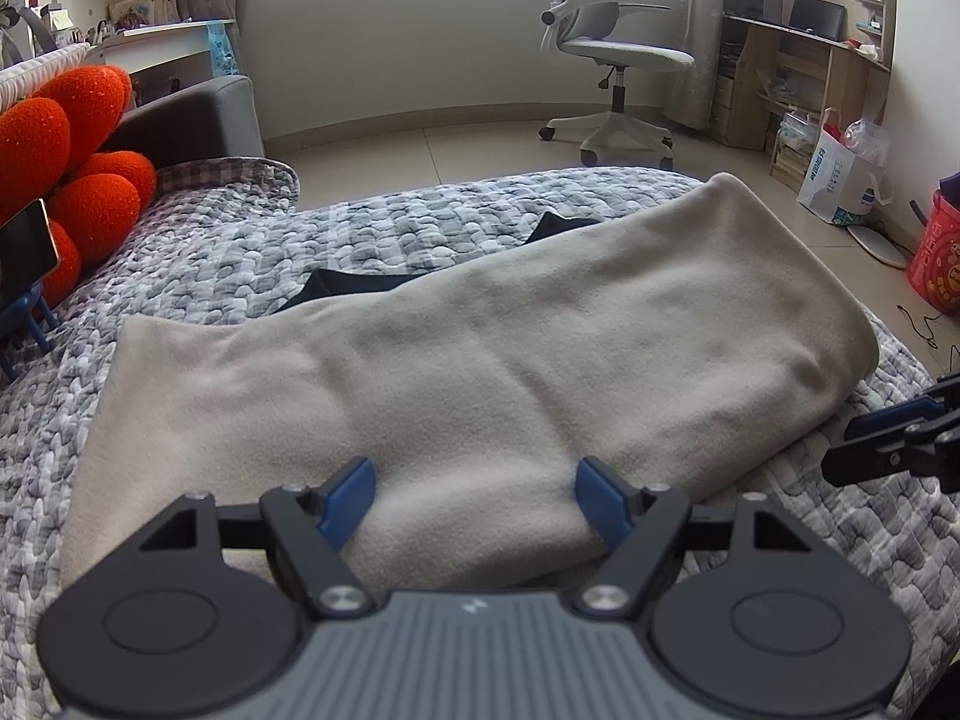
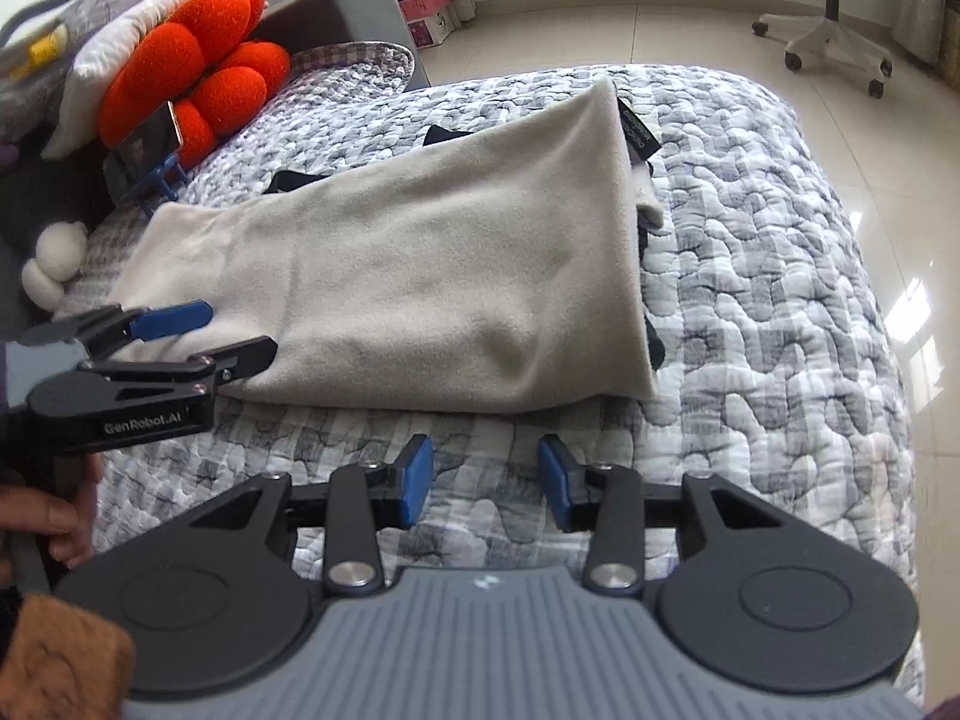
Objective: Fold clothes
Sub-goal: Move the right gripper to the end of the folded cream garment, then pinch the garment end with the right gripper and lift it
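Beige garment [image 1: 480, 372] lies folded on the bed [image 2: 750, 252]; left tool [image 1: 474, 498] gapes apart, seemingly touching its near edge; right tool [image 2: 485, 480] apart.

We are counting one beige fleece garment [image 2: 390, 276] folded long on one grey-and-white quilted bed cover [image 2: 750, 276], with one dark garment [image 1: 354, 288] peeking out beneath it. We are seeing two black tongs with blue pads, left [image 1: 474, 501] and right [image 2: 485, 480], one red bobbled cushion [image 2: 204, 54], and one white swivel office chair [image 1: 606, 54].
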Demonstrator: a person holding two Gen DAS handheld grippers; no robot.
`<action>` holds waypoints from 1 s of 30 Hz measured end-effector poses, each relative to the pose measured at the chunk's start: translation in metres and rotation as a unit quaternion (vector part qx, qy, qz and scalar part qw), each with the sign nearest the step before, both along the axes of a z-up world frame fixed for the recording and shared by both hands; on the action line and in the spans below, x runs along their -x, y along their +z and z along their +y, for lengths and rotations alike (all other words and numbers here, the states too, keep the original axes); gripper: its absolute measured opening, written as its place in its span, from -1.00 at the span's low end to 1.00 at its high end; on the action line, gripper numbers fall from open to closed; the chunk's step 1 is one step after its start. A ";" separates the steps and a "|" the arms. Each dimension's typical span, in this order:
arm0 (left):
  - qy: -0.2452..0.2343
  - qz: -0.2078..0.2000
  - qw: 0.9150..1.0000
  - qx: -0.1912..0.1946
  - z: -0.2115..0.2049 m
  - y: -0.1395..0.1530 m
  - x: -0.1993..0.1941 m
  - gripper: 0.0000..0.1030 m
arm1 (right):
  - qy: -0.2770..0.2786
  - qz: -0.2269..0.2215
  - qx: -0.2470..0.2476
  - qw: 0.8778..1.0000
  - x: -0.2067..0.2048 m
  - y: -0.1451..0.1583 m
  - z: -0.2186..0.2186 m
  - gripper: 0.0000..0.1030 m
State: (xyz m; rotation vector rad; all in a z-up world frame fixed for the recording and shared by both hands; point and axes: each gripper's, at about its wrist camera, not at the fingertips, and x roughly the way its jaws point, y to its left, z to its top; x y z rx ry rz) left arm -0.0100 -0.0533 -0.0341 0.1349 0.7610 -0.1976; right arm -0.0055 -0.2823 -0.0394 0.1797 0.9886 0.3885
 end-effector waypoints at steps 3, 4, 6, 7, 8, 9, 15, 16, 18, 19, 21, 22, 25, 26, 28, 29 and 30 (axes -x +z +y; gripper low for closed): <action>0.001 0.000 1.000 0.004 0.001 -0.001 0.000 0.48 | -0.054 0.025 -0.067 0.996 -0.004 -0.003 -0.019 -0.08; 0.001 0.000 1.000 0.004 0.001 -0.001 0.000 0.48 | -0.073 0.028 -0.084 0.993 -0.006 -0.003 -0.025 -0.08; 0.002 0.001 1.000 0.006 0.002 -0.001 -0.001 0.48 | -0.109 0.033 -0.114 0.987 -0.008 -0.005 -0.036 -0.08; 0.002 0.001 1.000 0.006 0.002 -0.001 -0.001 0.48 | -0.126 0.035 -0.125 0.984 -0.009 -0.007 -0.041 -0.08; 0.002 0.001 1.000 0.006 0.002 -0.001 -0.001 0.48 | -0.137 0.039 -0.142 0.980 -0.010 -0.008 -0.045 -0.08; 0.002 0.001 1.000 0.006 0.002 -0.001 -0.001 0.48 | -0.148 0.044 -0.159 0.975 -0.012 -0.009 -0.048 -0.08; 0.006 0.000 1.000 0.009 0.002 0.000 -0.002 0.48 | -0.177 0.044 -0.182 0.966 -0.015 -0.010 -0.054 -0.08; 0.007 0.000 1.000 0.009 0.002 0.000 -0.002 0.48 | -0.180 0.043 -0.182 0.966 -0.016 -0.010 -0.055 -0.08; 0.008 -0.001 1.000 0.009 0.002 0.000 -0.002 0.48 | -0.186 0.040 -0.184 0.964 -0.017 -0.009 -0.055 -0.08; 0.009 -0.001 1.000 0.009 0.002 0.000 -0.003 0.48 | -0.188 0.038 -0.185 0.964 -0.018 -0.009 -0.056 -0.08; 0.012 -0.001 1.000 0.011 0.002 0.001 -0.003 0.48 | -0.187 0.034 -0.180 0.965 -0.020 -0.008 -0.053 -0.07; 0.013 0.000 1.000 0.013 0.002 0.001 -0.004 0.48 | -0.186 0.031 -0.177 0.966 -0.020 -0.008 -0.052 -0.06; 0.018 0.001 1.000 0.019 0.003 0.002 -0.005 0.48 | -0.184 0.023 -0.168 0.968 -0.023 -0.007 -0.047 -0.05; 0.020 0.001 1.000 0.022 0.004 0.002 -0.006 0.48 | -0.184 0.018 -0.161 0.969 -0.023 -0.007 -0.045 -0.05; 0.022 0.001 0.999 0.026 0.005 0.003 -0.006 0.48 | -0.181 0.007 -0.147 0.972 -0.024 -0.006 -0.041 -0.05; 0.023 0.002 0.999 0.027 0.005 0.003 -0.007 0.48 | -0.178 -0.002 -0.137 0.974 -0.024 -0.006 -0.038 -0.05; 0.023 0.002 0.999 0.027 0.005 0.003 -0.007 0.48 | -0.175 -0.010 -0.127 0.976 -0.024 -0.006 -0.034 -0.05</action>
